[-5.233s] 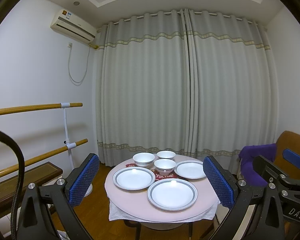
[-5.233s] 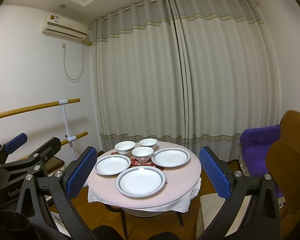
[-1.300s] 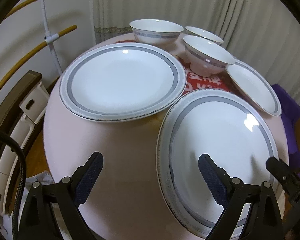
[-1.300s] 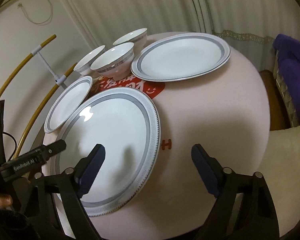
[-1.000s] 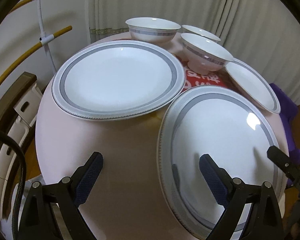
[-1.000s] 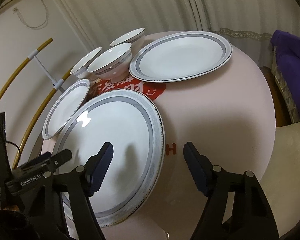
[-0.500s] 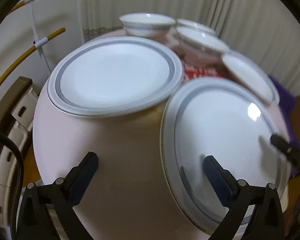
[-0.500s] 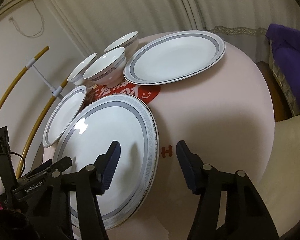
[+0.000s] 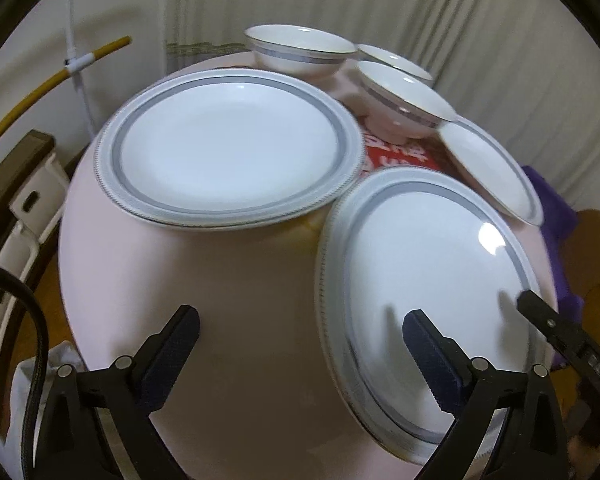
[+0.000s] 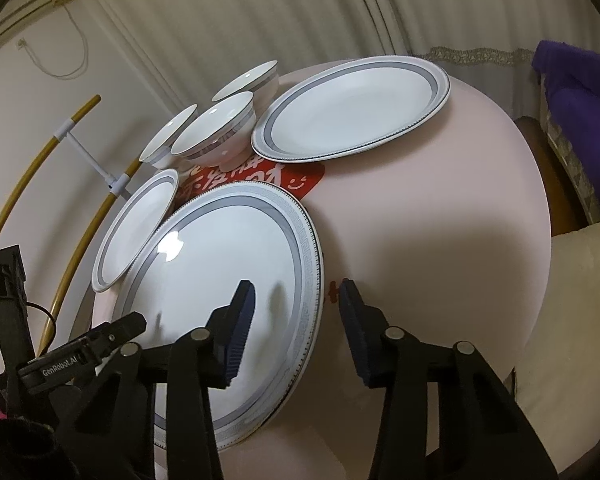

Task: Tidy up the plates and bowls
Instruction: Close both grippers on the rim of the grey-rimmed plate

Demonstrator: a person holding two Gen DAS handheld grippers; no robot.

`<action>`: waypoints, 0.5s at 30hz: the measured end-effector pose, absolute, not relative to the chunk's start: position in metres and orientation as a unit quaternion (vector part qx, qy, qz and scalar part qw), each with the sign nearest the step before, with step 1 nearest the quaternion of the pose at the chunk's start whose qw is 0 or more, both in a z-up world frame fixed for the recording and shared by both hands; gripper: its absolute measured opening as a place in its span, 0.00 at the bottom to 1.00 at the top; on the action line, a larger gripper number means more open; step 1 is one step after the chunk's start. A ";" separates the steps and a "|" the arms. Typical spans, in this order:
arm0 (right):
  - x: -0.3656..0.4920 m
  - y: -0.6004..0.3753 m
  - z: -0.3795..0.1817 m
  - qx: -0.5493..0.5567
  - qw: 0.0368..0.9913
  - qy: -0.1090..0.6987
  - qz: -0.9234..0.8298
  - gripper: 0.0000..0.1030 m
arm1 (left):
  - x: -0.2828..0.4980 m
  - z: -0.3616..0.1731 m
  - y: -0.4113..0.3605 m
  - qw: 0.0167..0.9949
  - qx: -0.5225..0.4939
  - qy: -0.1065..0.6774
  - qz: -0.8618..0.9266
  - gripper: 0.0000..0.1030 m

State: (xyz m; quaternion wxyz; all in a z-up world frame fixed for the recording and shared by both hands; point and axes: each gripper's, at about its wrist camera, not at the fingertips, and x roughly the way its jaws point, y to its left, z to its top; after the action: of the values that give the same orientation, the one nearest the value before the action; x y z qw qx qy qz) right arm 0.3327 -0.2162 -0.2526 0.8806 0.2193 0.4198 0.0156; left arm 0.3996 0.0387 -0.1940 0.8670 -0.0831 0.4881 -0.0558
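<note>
Item: near plate (image 10: 228, 280), large, grey-banded, flat on the round pink worktop (image 10: 440, 240) at its near edge.
Right claw (image 10: 296, 300): straddles the plate's right rim, one finger over the well, one outside on the cloth; jaws have just been closing, pads not yet pressing.
Left claw (image 9: 300, 344): jaws wide apart, empty, rim just inside its right finger.
Nearer hand: right, judged.
Beyond: two plates, three bowls (image 10: 216, 132).

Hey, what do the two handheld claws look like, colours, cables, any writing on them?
Both claws, left and right, have black angular linkage arms with silver pivot bolts and dark blue textured pads. A black cable loops beside the left one, and white GenRobot.AI lettering marks its body.
</note>
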 end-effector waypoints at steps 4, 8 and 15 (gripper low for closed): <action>0.332 -0.216 -0.254 0.223 0.880 0.420 0.014 0.37 | 0.397 -0.194 0.038 0.869 -0.077 0.486 -0.053 0.85; 0.331 -0.214 -0.255 0.220 0.882 0.418 0.009 0.34 | 0.397 -0.192 0.046 0.870 -0.090 0.483 -0.047 0.63; 0.330 -0.211 -0.256 0.213 0.884 0.415 0.000 0.35 | 0.395 -0.189 0.050 0.865 -0.114 0.485 -0.062 0.45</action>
State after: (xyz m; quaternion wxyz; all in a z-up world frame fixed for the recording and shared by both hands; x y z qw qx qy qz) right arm 0.3304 -0.2108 -0.2561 0.8844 0.2127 0.4154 -0.0002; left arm 0.3949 0.0504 -0.1894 0.8649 -0.1135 0.4849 -0.0624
